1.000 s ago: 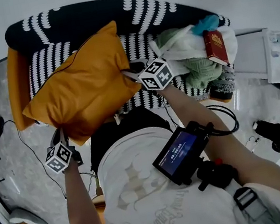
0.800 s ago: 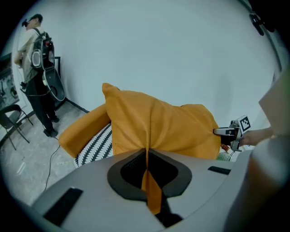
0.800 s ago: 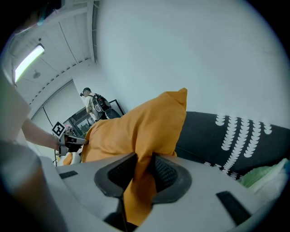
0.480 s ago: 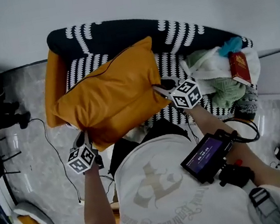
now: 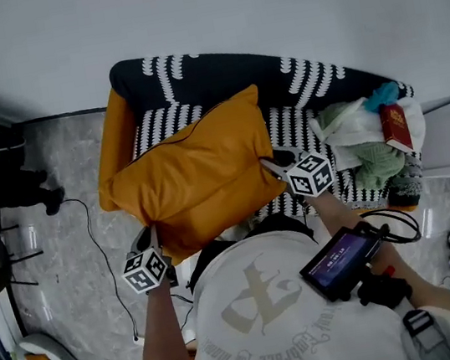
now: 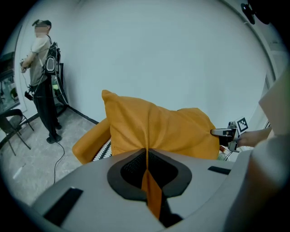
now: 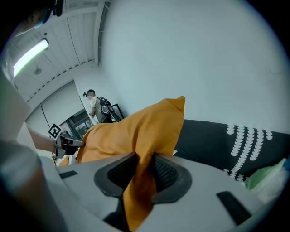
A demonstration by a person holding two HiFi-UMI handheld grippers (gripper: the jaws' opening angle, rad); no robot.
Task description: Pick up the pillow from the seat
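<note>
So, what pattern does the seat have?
The seat is black with rows of white scalloped marks; the head view shows it best.

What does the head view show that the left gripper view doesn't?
Only the head view shows the little screen by the person's right arm. Only the left gripper view shows the left gripper from close up, its jaws shut on a thin fold of the orange pillow. Both show the orange pillow held over the black-and-white sofa, with the right gripper gripping its other edge.
</note>
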